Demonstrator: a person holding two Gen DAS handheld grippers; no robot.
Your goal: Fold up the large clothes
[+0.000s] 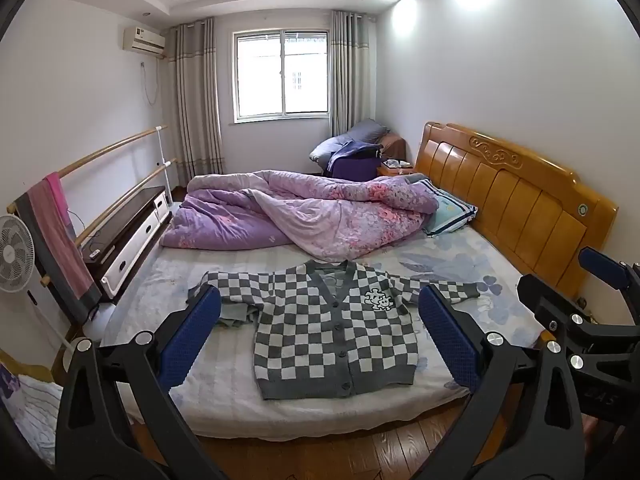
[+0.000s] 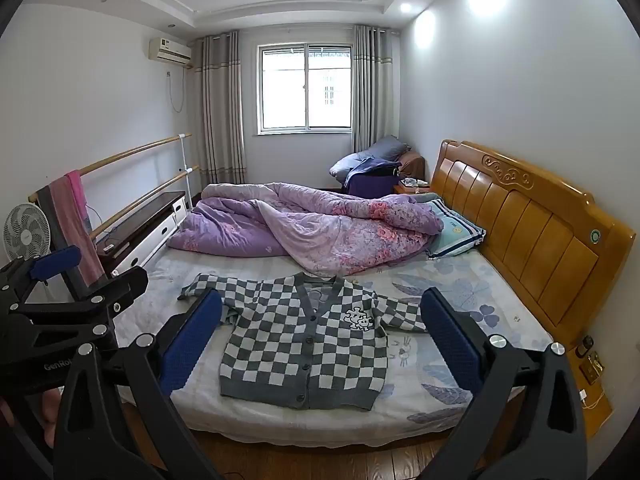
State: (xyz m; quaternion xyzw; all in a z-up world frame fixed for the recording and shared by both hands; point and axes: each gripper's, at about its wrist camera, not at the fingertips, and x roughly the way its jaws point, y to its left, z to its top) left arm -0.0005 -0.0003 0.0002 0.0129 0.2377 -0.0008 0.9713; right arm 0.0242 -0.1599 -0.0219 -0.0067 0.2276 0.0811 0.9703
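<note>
A grey-and-white checked cardigan [image 1: 332,328] lies flat and buttoned on the bed's near half, sleeves spread to both sides; it also shows in the right wrist view [image 2: 308,344]. My left gripper [image 1: 320,336] is open and empty, held off the bed's near edge, above the wooden floor. My right gripper [image 2: 322,340] is open and empty too, beside the left one. The right gripper shows at the right edge of the left wrist view [image 1: 600,304]. The left gripper shows at the left edge of the right wrist view [image 2: 72,288].
A rumpled purple floral quilt [image 1: 304,212] covers the bed's far half, next to a striped pillow [image 1: 450,212]. A wooden headboard [image 1: 516,196] is on the right. A low cabinet [image 1: 128,232], wooden rails with hung towels [image 1: 56,236] and a fan [image 1: 14,252] stand on the left.
</note>
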